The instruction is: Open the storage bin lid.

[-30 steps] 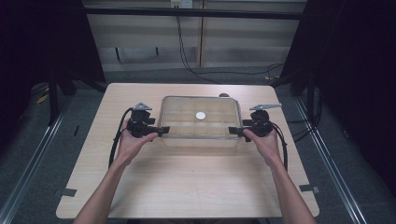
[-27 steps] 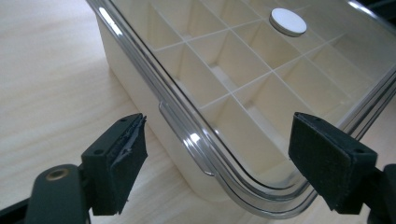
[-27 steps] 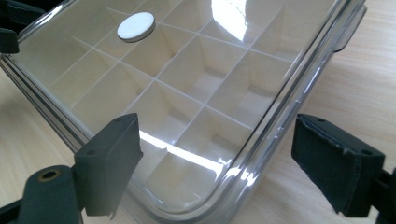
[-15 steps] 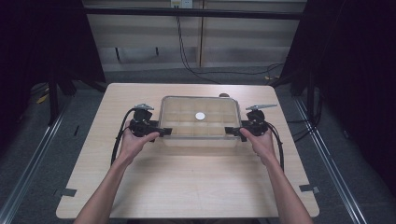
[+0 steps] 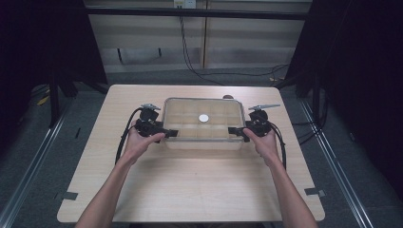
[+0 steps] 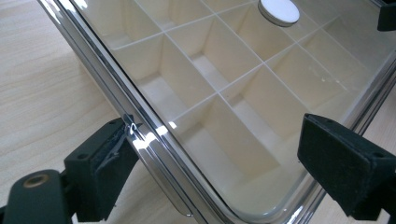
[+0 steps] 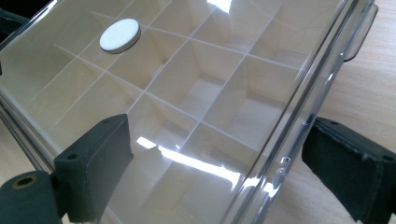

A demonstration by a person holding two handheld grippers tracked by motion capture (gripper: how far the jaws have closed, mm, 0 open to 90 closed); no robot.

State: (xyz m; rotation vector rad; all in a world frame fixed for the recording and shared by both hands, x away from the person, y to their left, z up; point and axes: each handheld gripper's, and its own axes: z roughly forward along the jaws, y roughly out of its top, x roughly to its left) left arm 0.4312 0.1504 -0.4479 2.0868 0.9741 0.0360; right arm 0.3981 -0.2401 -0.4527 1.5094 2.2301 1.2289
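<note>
The counter (image 5: 190, 180) is a pale wood-grain top, and most of its near half is bare. A clear plastic organiser box (image 5: 203, 122) sits toward the far edge, roughly midway between the left and right edges, with its long sides parallel to the far edge. Its see-through lid (image 6: 243, 70) is shut, and thin white dividers beneath it split the inside into a grid of small compartments. No contents can be made out in those compartments.

A person's bare forearms come in from the near edge, one to each short end of the box. The left hand-held gripper (image 5: 164, 133) is at the box's left end. In the left gripper view its two black jaws stand apart, one outside the box against the shiny rim near a corner, the other over the lid; they straddle that corner without visibly clamping it. The right hand-held gripper (image 5: 237, 131) is at the right end, jaws likewise spread, one over the lid and one outside the clear side wall above the counter. A black cable (image 5: 124, 137) loops from the left tool toward the left edge.

A small white round disc (image 5: 204, 118) lies on the lid, near its middle.
</note>
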